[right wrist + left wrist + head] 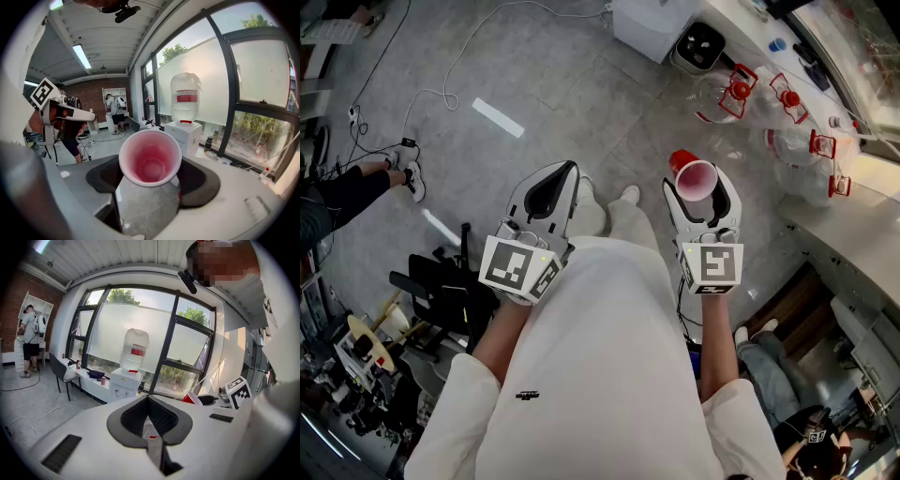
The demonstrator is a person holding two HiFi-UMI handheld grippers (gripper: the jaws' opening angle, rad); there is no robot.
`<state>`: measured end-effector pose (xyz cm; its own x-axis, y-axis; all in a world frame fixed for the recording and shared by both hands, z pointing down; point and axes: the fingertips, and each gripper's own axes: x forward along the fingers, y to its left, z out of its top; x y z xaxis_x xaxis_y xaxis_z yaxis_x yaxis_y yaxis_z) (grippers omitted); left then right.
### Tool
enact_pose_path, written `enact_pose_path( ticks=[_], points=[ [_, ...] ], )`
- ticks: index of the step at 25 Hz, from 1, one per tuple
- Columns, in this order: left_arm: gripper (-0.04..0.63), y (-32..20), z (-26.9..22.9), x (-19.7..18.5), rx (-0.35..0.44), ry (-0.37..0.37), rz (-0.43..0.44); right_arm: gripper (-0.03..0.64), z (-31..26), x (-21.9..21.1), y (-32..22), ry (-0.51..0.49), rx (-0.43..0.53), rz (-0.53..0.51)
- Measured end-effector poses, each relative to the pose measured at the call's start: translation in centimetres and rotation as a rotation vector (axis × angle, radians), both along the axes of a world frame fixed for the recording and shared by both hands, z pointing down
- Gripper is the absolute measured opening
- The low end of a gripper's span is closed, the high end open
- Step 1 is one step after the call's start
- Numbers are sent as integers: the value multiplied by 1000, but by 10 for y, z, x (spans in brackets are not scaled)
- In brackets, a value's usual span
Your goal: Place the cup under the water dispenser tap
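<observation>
A red cup (696, 178) is pinched by the right hand-held gripper (703, 199), right of centre in the head view. The left hand-held gripper (551, 190) is pressed together. The water dispenser (186, 129) is seen well apart, upper centre.

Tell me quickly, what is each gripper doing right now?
Left gripper: jaws closed, empty.
Right gripper: jaws closed on the red cup.

A bottle (186, 99) is sitting on the water dispenser (188, 135). The cup (150, 161) is hanging before the dispenser, and a window (262, 70) is standing behind it.
</observation>
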<state>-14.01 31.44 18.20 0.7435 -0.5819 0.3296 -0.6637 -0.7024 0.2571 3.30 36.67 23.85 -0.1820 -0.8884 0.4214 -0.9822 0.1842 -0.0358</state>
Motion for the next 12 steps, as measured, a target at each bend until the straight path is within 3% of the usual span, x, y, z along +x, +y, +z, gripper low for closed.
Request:
enact_pose_path(
  ticks=[5,8,12],
  points=[
    [6,30,-2,-2,-8,-20,22,360,-23,-13,37,-16,-3,7],
    [6,39,2,-3,-39,-15,30,360,-38,-22,44,-28,28,6],
    [6,44,-6,-6,-21,-8,30,360,-50,-34,44,-29,56,-7]
  ],
)
